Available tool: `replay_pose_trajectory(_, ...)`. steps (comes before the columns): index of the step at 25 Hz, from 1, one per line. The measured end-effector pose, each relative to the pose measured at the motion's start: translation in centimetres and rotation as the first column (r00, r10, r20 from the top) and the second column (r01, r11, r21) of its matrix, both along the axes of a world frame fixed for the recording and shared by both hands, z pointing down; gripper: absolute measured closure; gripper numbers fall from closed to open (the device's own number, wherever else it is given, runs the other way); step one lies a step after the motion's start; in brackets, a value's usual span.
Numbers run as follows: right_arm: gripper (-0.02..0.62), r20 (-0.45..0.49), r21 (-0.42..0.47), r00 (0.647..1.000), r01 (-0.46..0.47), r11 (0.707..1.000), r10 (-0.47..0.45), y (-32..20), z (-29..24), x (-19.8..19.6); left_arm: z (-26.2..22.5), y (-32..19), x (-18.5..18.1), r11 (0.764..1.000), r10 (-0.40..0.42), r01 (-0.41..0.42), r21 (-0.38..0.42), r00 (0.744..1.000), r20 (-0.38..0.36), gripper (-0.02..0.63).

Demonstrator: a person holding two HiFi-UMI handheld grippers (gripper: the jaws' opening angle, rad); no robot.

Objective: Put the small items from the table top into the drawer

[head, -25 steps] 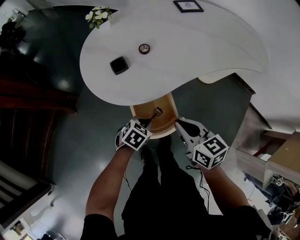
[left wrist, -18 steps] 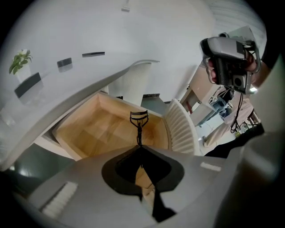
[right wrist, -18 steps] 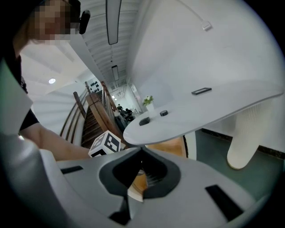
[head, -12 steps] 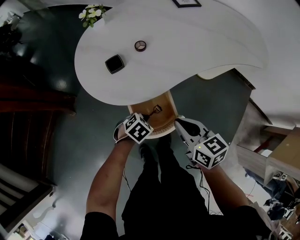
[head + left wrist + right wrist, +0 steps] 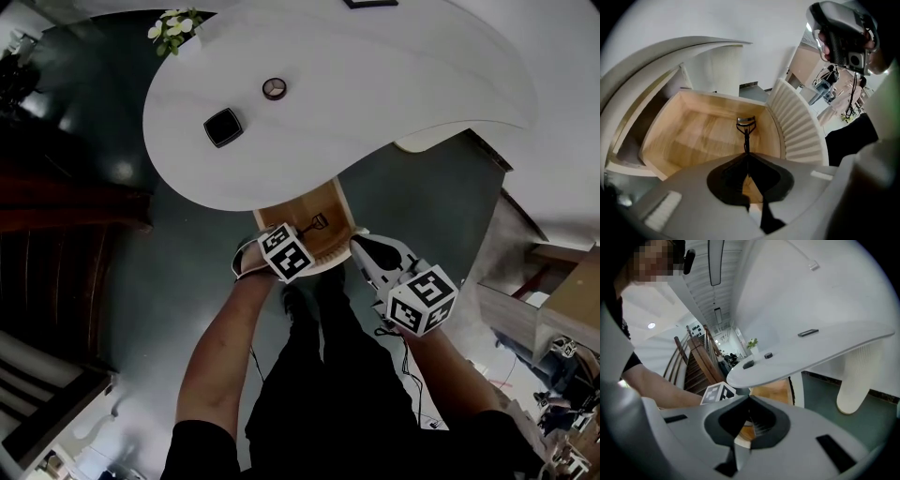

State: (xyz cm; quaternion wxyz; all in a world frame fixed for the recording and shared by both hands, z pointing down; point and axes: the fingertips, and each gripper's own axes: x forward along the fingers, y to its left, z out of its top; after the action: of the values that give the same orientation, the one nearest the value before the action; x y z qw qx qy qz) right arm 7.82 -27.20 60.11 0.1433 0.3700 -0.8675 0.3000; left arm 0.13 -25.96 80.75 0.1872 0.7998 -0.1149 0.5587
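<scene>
A large white curved bench [image 5: 375, 94] is filling the far part of the scene, seen from steeply above. Under its near edge a light wooden drawer [image 5: 689, 140] with a ribbed white front is standing pulled open towards the person. The person's two forearms are reaching forward over a dark floor, each hand holding a grey hand-held gripper topped with a black-and-white marker cube. The left hand-held gripper [image 5: 746, 155] is hanging over the drawer's near end, its jaws pressed together and pinching the thin handle of a black eyelash curler [image 5: 746, 123], whose curved head is lying on the drawer floor near the right wall. The right hand-held gripper [image 5: 749, 398] is hovering just right of the drawer, jaws pressed together with nothing between them. On the left part of the bench a small black square item [image 5: 223, 127] is resting, with a small round dark item [image 5: 275, 88] near it, farther and to the right.
</scene>
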Motion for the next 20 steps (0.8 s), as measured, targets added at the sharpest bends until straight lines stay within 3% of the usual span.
replay_pose_trajectory(4,0.583,-0.011,-0.009,1.000,0.007,1.000,-0.007,0.5,0.2,-0.1,0.5,0.6,0.2,0.999,0.049,-0.049,-0.012,0.998,0.027,0.588)
replay_pose_trajectory(18,0.583,-0.023,0.003,1.000,0.002,1.000,-0.001,0.2,0.0,0.0,0.8,1.6,-0.9,0.995,0.098,-0.096,-0.038,0.993,0.066,0.586)
replay_pose_trajectory(19,0.583,-0.024,0.005,1.000,0.001,1.000,-0.001,0.2,0.0,0.0,0.8,1.5,-1.0,0.995,0.094,-0.092,-0.032,0.993,0.070,0.576)
replay_pose_trajectory(20,0.583,-0.025,0.007,1.000,0.000,1.000,0.000,0.2,-0.1,0.0,0.7,1.4,-1.2,0.996,0.086,-0.085,-0.022,0.994,0.072,0.527)
